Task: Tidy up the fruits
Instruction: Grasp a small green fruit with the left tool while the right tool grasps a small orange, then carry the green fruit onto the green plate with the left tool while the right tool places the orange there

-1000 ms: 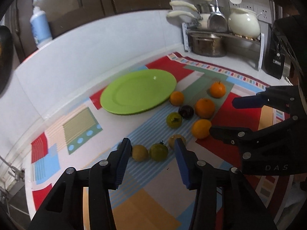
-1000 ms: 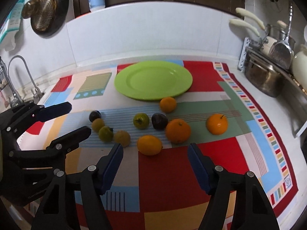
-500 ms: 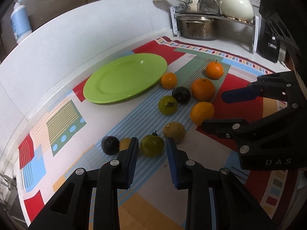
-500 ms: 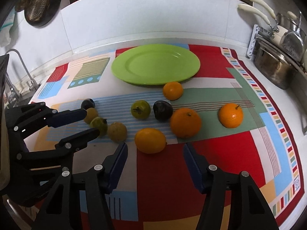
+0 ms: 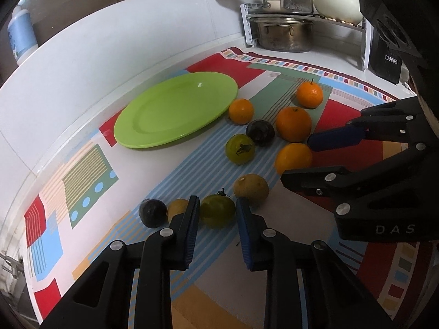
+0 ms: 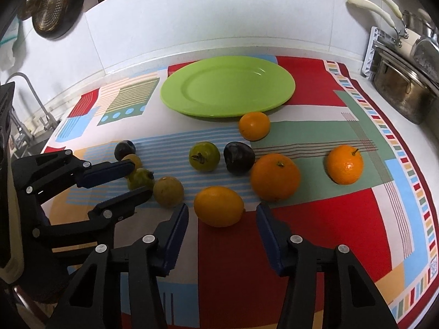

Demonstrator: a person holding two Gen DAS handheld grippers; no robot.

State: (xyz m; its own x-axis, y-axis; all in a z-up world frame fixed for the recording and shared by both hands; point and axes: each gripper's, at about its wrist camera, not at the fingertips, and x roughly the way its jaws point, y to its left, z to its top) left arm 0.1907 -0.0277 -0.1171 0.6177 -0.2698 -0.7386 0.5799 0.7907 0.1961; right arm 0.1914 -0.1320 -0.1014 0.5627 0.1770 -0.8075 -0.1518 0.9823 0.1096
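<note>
L wrist view: left gripper (image 5: 216,213) pinches a green fruit (image 5: 218,210) on the mat, plate (image 5: 153,137) bare; R wrist view: right gripper (image 6: 222,216) closing around a yellow fruit (image 6: 218,206), pads not touching, so 0 of 10 fruits placed.

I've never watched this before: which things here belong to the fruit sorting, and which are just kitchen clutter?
Job: green plate, oranges, green tomatoes, dark plums, both pairs of fingers.
Clutter: steel pot, white teapot, blue-labelled bottle, hanging strainer, tap.
</note>
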